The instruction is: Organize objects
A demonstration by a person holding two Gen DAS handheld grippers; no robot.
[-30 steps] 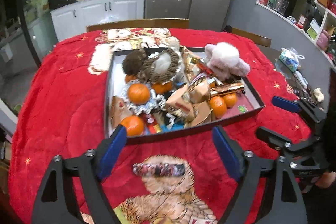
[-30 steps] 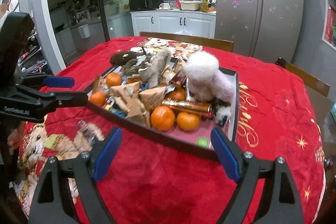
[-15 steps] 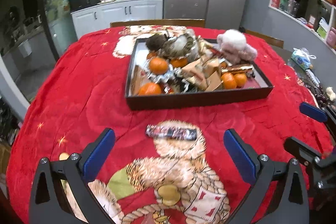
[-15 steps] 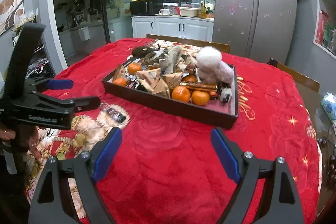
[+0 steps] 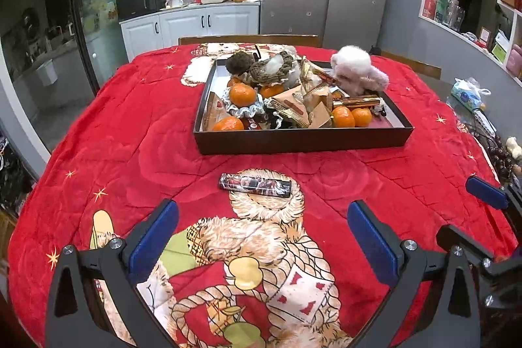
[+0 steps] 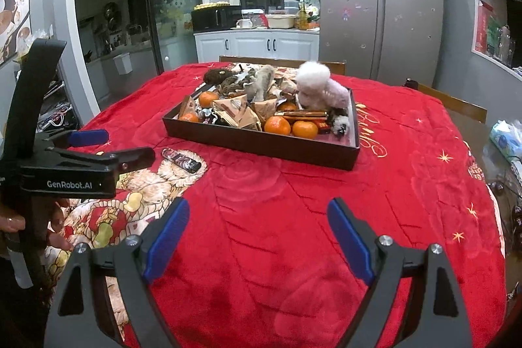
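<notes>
A dark rectangular tray sits mid-table, heaped with tangerines, paper wrappers, a gold tube, a brown knit toy and a pink plush toy. A dark patterned tube lies on the red cloth just in front of the tray. My left gripper is open and empty, a little short of the tube. My right gripper is open and empty over bare cloth, to the right of the left one; its fingertips show in the left wrist view.
The table wears a red blanket with a bear print. Wooden chair backs stand behind the table. A tissue pack and small clutter lie off the table's right edge. Fridge, cabinets and shelves line the walls.
Both grippers have pulled back and lowered away from the tray, which now looks smaller and farther. The patterned tube now lies farther ahead of the left gripper's fingers. Both stay open.
</notes>
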